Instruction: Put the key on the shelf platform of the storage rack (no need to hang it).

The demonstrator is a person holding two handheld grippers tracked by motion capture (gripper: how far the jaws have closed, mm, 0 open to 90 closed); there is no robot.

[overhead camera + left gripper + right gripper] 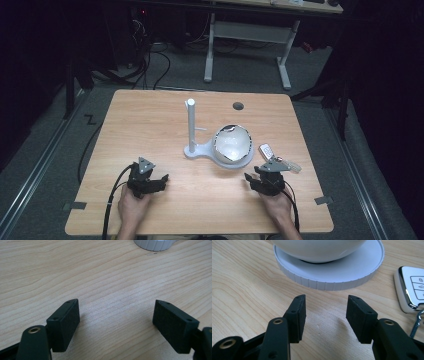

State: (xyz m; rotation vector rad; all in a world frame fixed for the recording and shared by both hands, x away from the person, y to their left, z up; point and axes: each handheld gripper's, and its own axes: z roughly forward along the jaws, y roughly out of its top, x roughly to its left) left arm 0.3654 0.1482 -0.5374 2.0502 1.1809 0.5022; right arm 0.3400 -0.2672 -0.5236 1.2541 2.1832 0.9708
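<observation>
A white stand with an upright post [191,125] and a round ribbed base [332,275] sits mid-table, and a white bowl [231,142] rests on the base. The bowl [319,247] lies just ahead of my right gripper [326,300]. A white and chrome car key fob [412,290] with a key ring lies on the wood to the right of those jaws. In the high view the fob [266,150] is just beyond my right gripper [264,172], which is open and holds nothing. My left gripper [150,172] rests front left, and its jaws [116,305] are wide open over bare wood.
The wooden table [150,115] has a dark round hole [238,106] near its far edge. The stand's base [153,243] peeks in at the top of the left gripper view. Beyond the table stand a white desk frame [250,35] and floor cables [150,65].
</observation>
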